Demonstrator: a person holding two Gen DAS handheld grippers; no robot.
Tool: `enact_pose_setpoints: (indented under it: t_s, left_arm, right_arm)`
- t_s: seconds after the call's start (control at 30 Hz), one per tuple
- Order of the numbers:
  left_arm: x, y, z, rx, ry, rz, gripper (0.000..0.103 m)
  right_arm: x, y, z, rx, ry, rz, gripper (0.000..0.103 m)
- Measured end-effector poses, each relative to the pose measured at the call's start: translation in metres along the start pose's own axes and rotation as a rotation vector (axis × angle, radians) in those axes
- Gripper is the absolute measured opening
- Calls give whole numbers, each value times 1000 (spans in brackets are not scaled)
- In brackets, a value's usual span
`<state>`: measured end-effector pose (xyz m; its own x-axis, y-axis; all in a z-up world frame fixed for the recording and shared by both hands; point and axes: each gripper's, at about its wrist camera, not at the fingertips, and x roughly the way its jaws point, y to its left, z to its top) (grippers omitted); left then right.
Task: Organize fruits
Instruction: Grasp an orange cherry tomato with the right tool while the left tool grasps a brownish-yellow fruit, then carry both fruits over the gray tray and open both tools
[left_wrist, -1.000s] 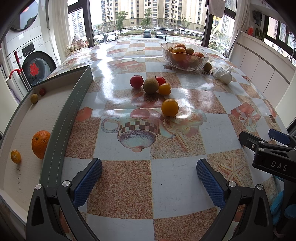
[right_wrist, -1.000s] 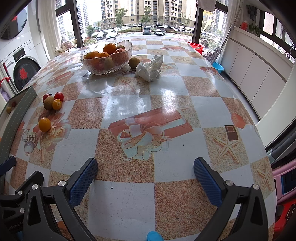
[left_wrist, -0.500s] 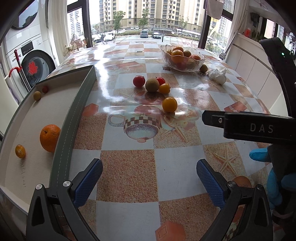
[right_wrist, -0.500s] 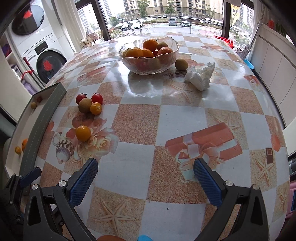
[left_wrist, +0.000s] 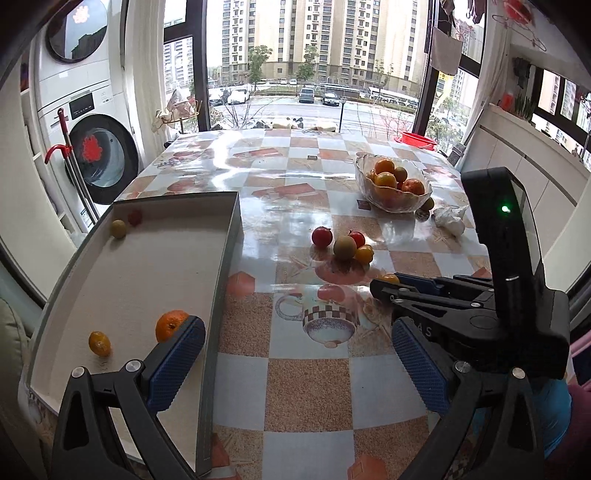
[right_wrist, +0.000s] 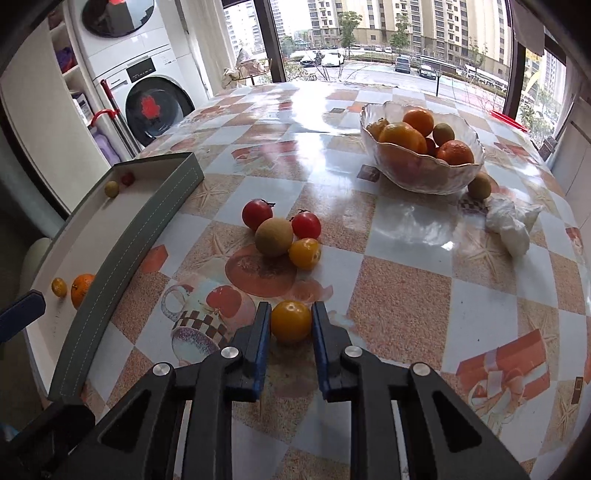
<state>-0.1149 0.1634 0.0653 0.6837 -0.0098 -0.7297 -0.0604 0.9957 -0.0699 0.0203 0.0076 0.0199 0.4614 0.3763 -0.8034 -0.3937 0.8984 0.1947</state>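
Yellow fruit (right_wrist: 290, 320) pinched by right hand-held gripper (right_wrist: 289, 325).

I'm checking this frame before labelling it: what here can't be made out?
- Left wrist view: the yellow fruit is mostly hidden behind the right hand-held gripper.
- Right wrist view: the tray wall hides part of the orange.
- Both views: fruit low in the glass bowl is covered by fruit above.

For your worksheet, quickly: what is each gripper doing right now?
Left gripper: open, holding nothing.
Right gripper: closed on the yellow tomato, which sits on the table.
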Motion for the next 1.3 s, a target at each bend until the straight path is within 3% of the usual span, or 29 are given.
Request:
enact_pose_setpoints:
  t_s: [0.03, 0.13, 0.17, 0.27, 0.43, 0.5, 0.67, 0.77, 0.83, 1.0, 1.3]
  left_arm:
    - [4, -2, 4, -4, 3, -11, 101]
    - [29, -14, 18, -9, 47, -46, 83]
    - [39, -19, 22, -11, 65, -54, 83]
    - [68, -36, 27, 30, 109, -21, 66]
    - [108, -43, 30, 32, 198, 16, 66]
    - [114, -47, 36, 52, 182, 45, 66]
    - [125, -47, 47, 36, 175, 35, 65]
    - [126, -47, 51, 30, 159, 33, 38]
    - [126, -46, 54, 16, 156, 20, 27]
    - [115, -41, 46, -20, 145, -36, 27]
    - [49, -28, 25, -2, 75, -75, 27]
  right_arm:
    - [-3, -10, -1, 28, -1, 13, 24]
    - [-16, -32, -13, 73, -10, 5, 24]
    - [-19, -38, -16, 87, -13, 7, 24]
    - [-27, -50, -23, 119, -18, 17, 24]
    - [-31, -59, -29, 146, -27, 41, 24]
    - [-31, -61, -29, 154, -28, 52, 24]
    - [-31, -62, -30, 149, -29, 61, 24]
    - [-31, -62, -30, 149, -29, 63, 24]
    - [-31, -61, -30, 144, -29, 59, 24]
    - [-34, -58, -33, 132, -22, 48, 25]
    - [-43, -43, -36, 102, -7, 44, 25]
